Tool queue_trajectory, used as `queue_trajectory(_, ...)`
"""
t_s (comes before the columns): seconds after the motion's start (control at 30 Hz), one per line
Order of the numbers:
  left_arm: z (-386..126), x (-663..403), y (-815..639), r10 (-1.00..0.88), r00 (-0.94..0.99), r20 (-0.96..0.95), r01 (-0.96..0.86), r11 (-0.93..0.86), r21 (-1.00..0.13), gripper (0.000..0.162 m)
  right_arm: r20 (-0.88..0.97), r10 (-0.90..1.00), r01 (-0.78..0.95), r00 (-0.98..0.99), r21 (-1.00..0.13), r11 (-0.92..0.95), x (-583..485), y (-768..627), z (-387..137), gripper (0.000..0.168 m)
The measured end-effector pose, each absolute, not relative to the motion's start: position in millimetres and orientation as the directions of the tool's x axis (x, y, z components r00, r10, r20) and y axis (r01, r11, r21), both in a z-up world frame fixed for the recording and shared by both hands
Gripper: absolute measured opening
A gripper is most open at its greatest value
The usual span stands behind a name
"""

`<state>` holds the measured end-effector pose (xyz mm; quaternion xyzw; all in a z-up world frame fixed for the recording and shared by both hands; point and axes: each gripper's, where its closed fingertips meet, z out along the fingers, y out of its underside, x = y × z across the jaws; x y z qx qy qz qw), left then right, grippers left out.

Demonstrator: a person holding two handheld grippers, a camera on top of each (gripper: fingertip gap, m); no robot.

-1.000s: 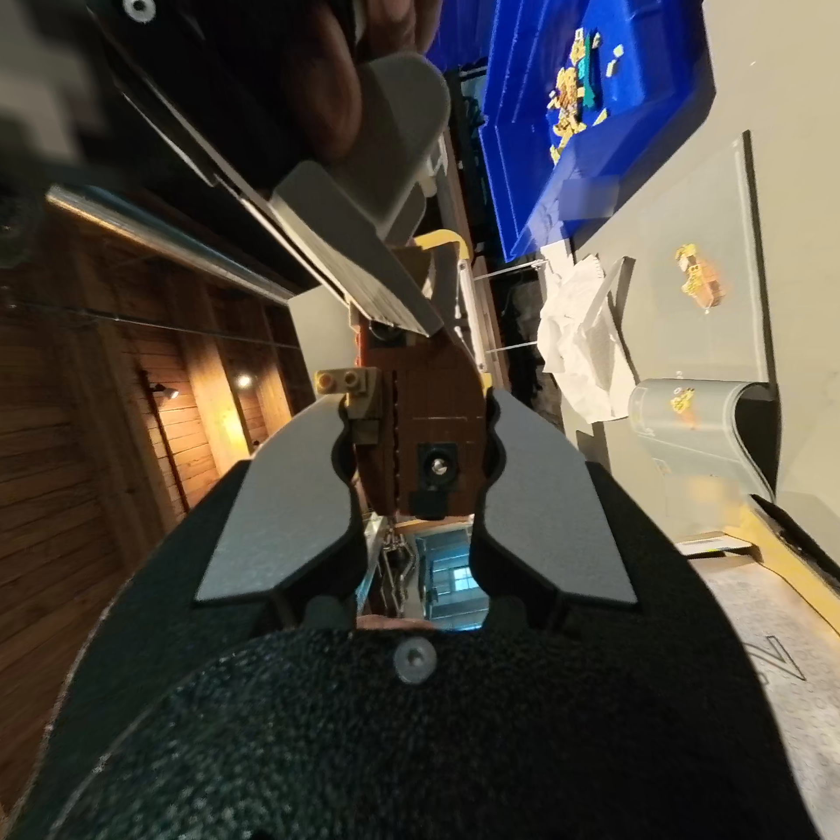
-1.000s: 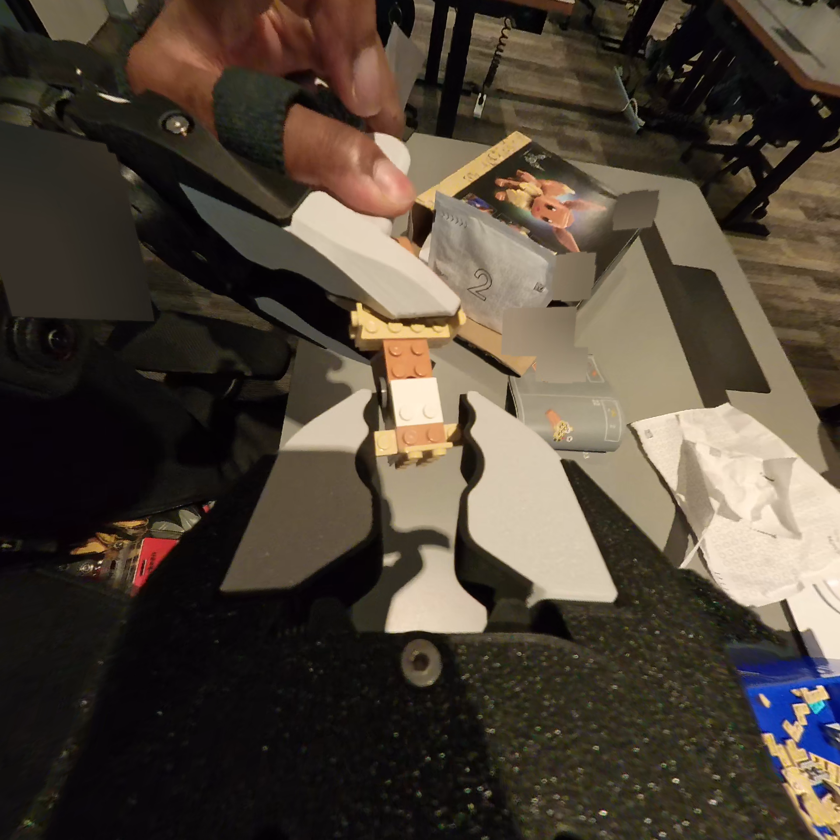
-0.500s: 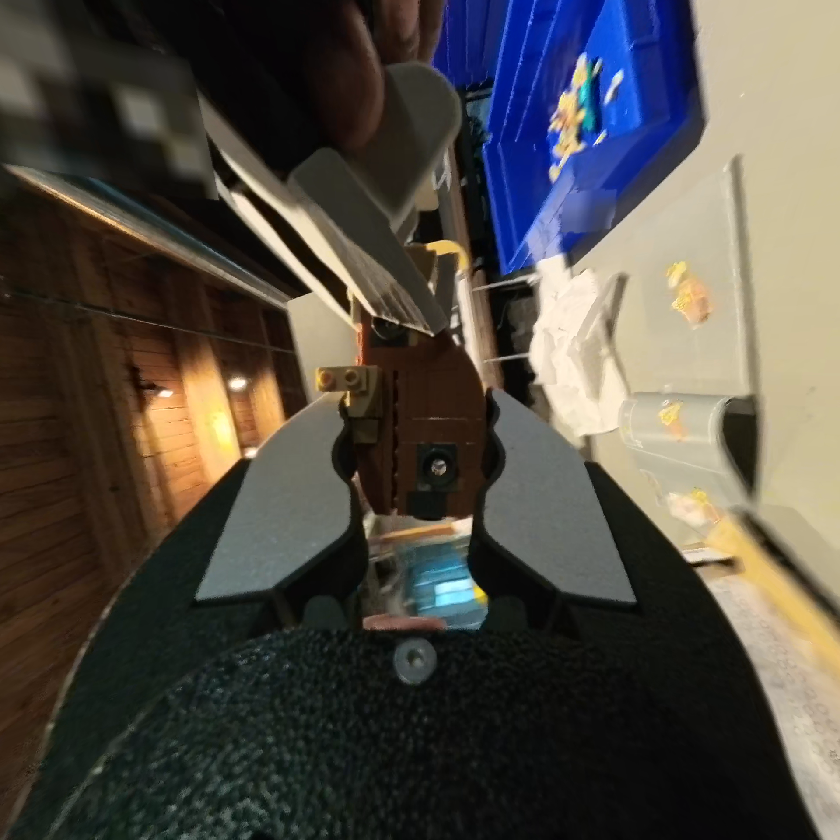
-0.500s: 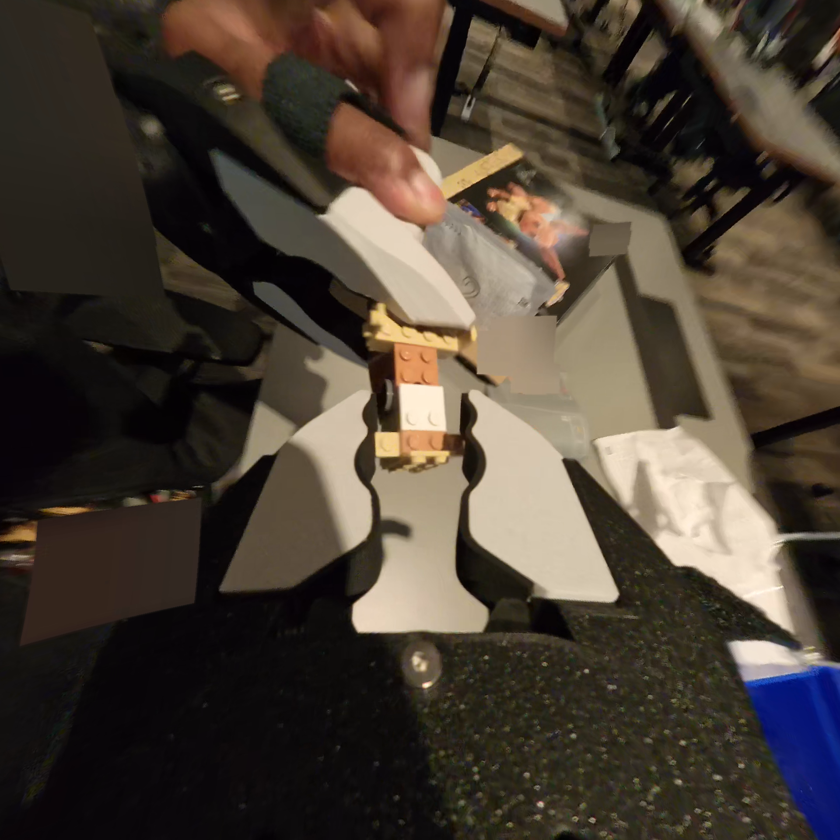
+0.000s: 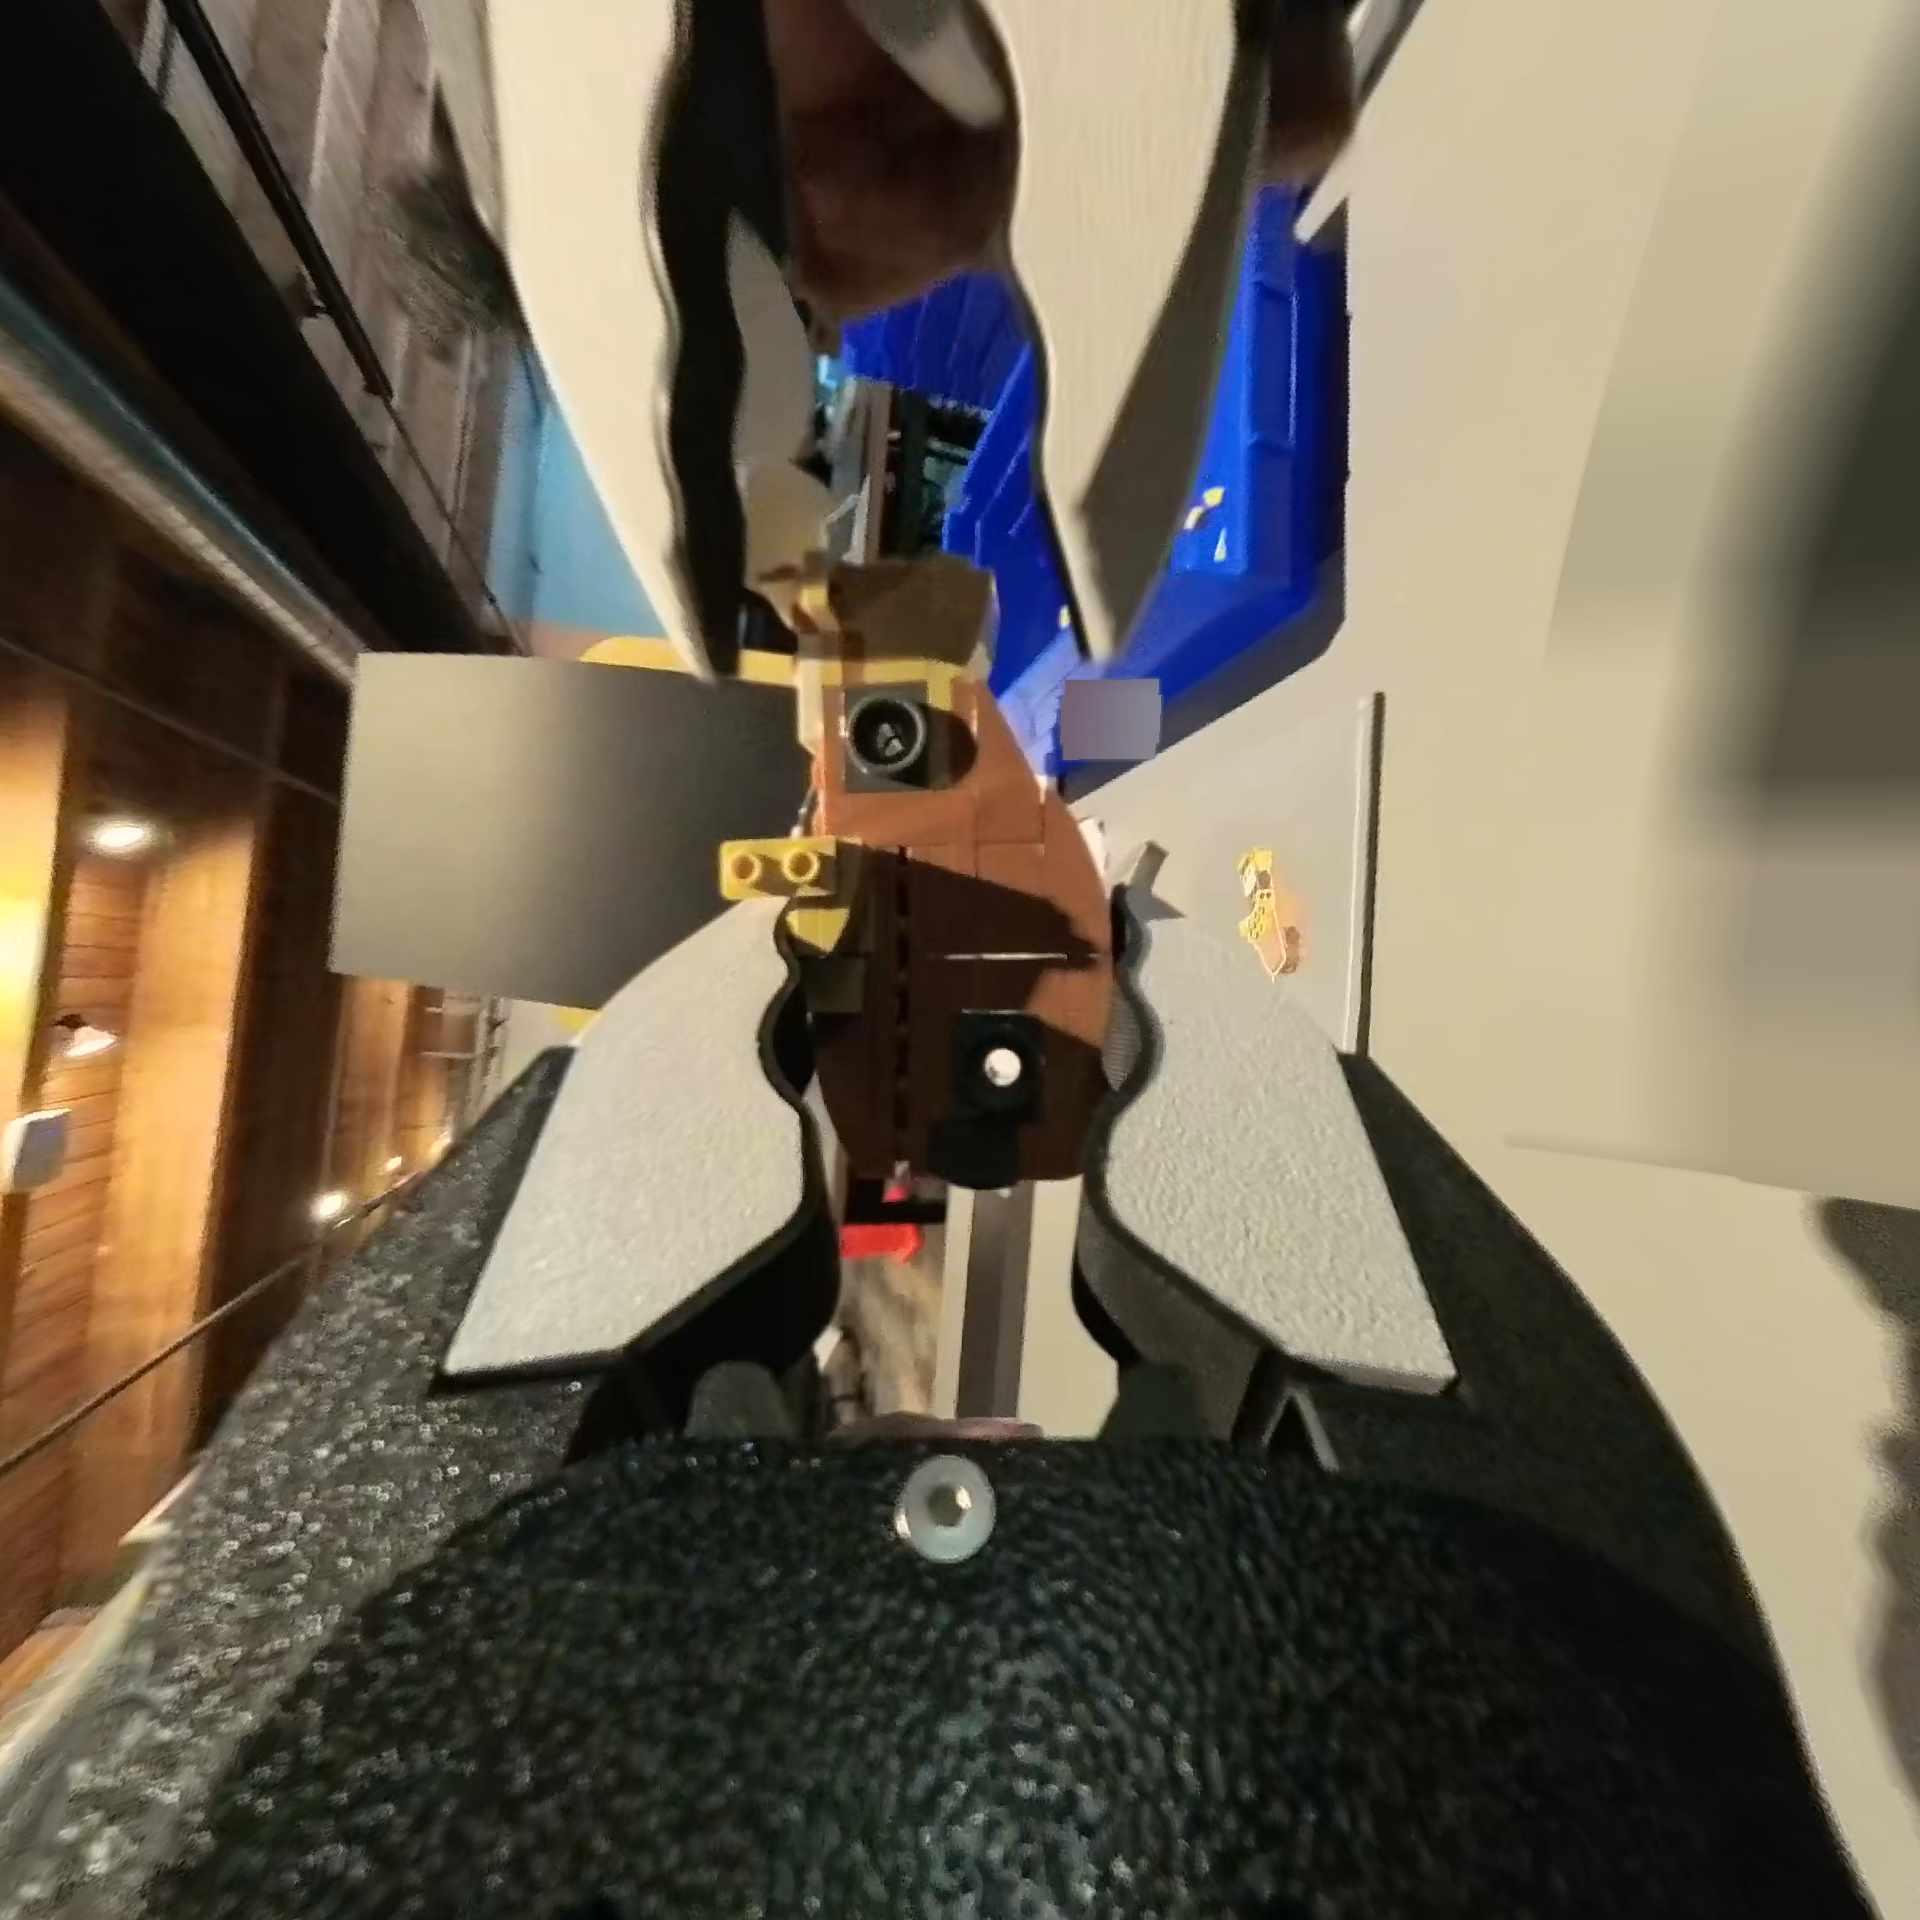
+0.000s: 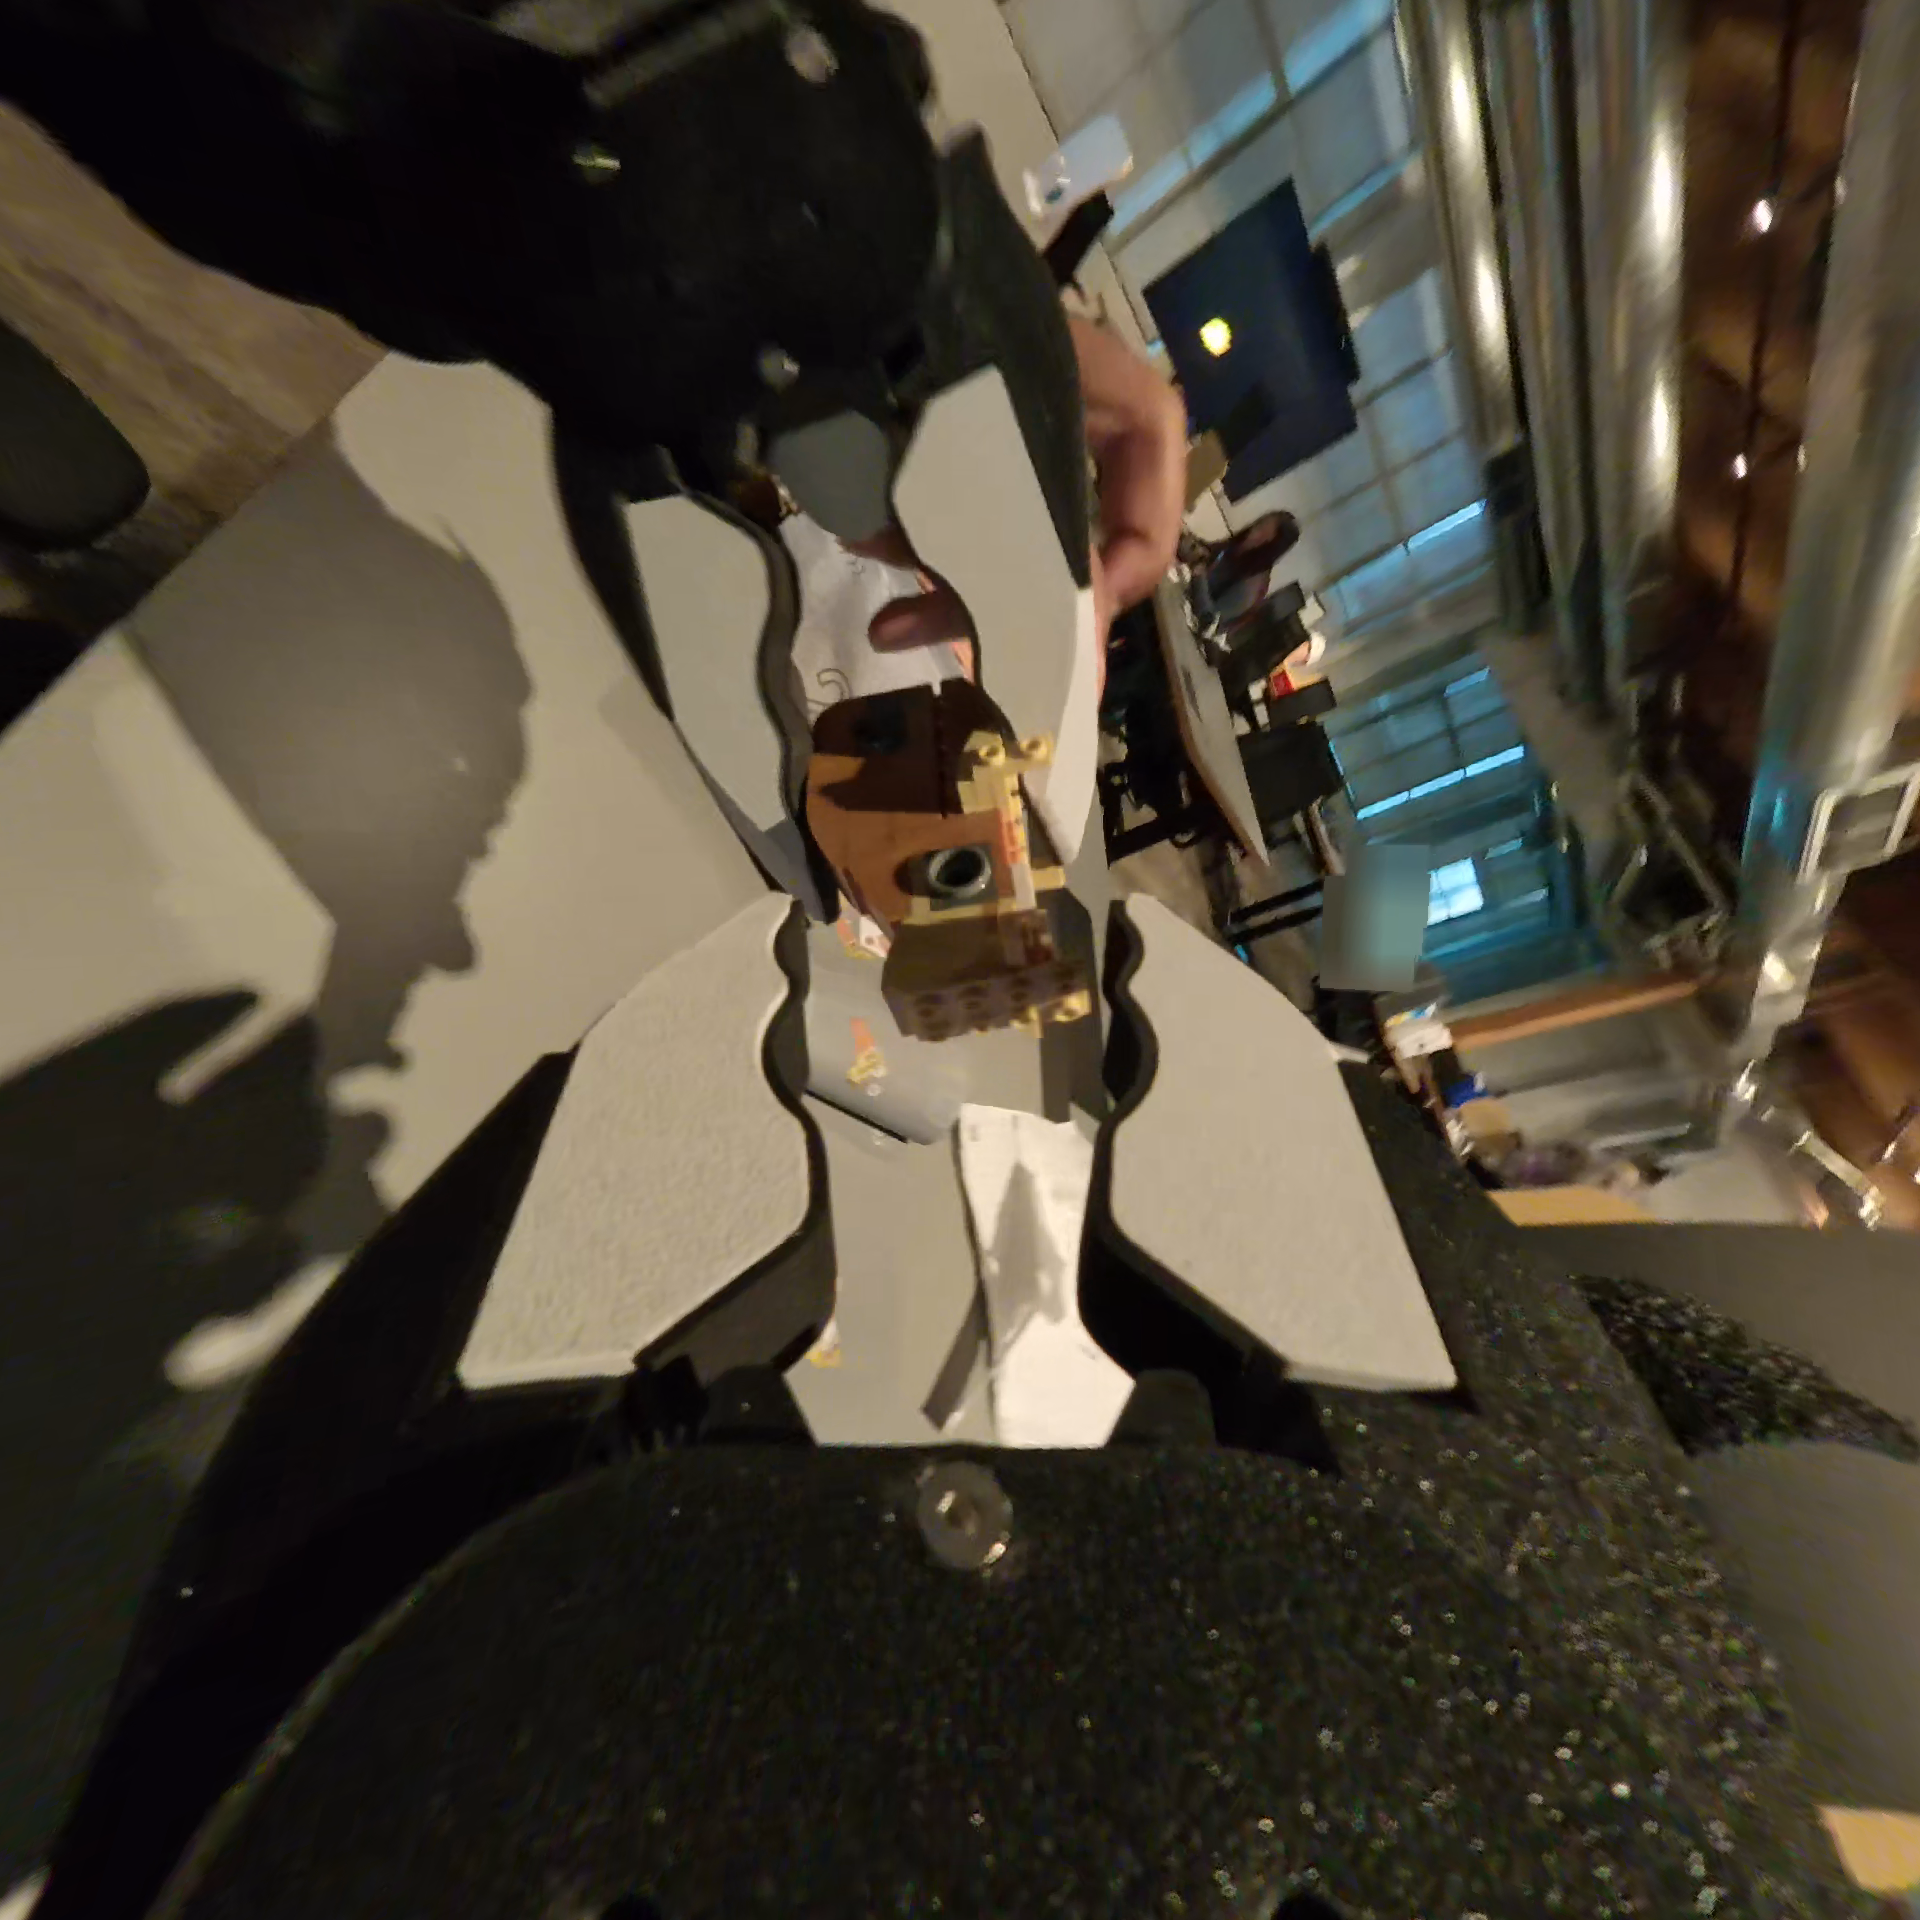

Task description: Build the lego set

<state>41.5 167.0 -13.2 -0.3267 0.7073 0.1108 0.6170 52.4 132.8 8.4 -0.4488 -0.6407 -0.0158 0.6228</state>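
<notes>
Assembly of brown and tan bricks, partly built, clamped in left gripper; right gripper beside it, fingers parted, empty; loose pieces remain in blue bin beyond the assembly.

My right gripper stands parted, its grey fingers wide of the brown and tan lego model, which hangs at twelve o'clock from their tips and touches neither. The left gripper comes down from twelve o'clock and clamps the model's upper brown part between its own fingers. A round dark socket faces me on the model's side. Behind, at six o'clock, crumpled white paper lies on the grey table.
</notes>
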Motion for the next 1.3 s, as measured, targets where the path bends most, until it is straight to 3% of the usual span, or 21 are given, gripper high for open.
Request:
queue_trajectory(0.17,-15.7,47.8,173.7,-0.365,-0.046,-0.930,-0.515,0.806,-0.291,0.053,0.867,0.493,0.618,0.063,-0.422,0.663,55.3,139.4,12.6,0.055)
queue_trajectory(0.33,-11.6,54.0,176.0,-0.427,-0.013,-0.904,-0.421,0.823,-0.383,0.053,0.848,0.529,0.617,-0.035,-0.398,0.679,52.6,149.6,10.4,0.060)
queue_trajectory(0.5,-12.7,53.8,174.3,-0.486,0.007,-0.874,-0.355,0.816,-0.456,0.053,0.809,0.584,0.569,-0.071,-0.448,0.690,48.2,152.0,8.7,0.060)
queue_trajectory(0.9,-34.0,45.7,175.3,-0.535,-0.012,-0.845,-0.324,0.801,-0.503,0.054,0.738,0.654,0.593,-0.167,-0.455,0.665,34.4,159.1,-21.7,0.052)
queue_trajectory(1.3,-40.6,45.6,174.5,-0.559,-0.010,-0.829,-0.286,0.796,-0.534,0.054,0.670,0.720,0.538,-0.181,-0.546,0.643,30.2,157.0,-29.2,0.047)
